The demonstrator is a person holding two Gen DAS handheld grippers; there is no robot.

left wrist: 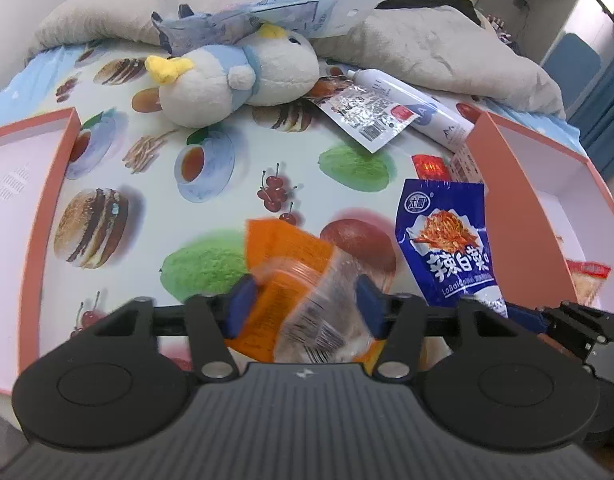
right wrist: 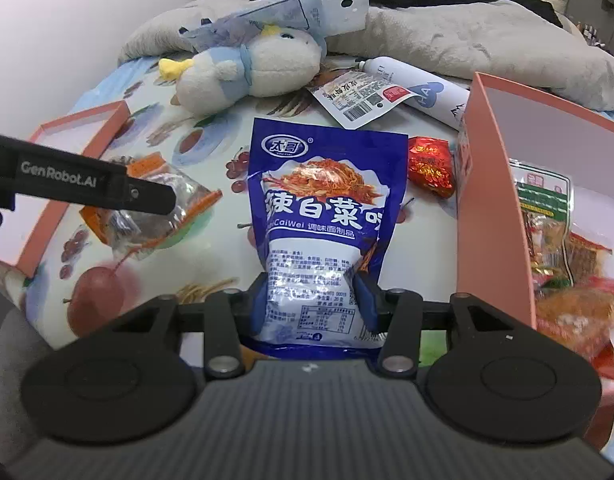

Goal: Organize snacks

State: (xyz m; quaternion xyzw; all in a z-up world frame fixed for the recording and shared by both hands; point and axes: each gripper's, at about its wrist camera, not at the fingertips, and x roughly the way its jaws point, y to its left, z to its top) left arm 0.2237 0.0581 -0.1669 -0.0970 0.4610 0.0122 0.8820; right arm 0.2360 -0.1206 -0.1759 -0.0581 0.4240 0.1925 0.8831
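My left gripper is shut on an orange and clear snack packet, held above the food-print cloth; it also shows in the right wrist view under the left gripper's finger. My right gripper is shut on a blue snack bag, which also shows in the left wrist view. A pink box on the right holds several snack packets. A second pink box is on the left. A red candy and a silver packet lie on the cloth.
A plush bird lies at the back of the cloth, with a pale blue packet on it. A white tube lies beside the silver packet. A grey blanket and dark clothes are piled behind.
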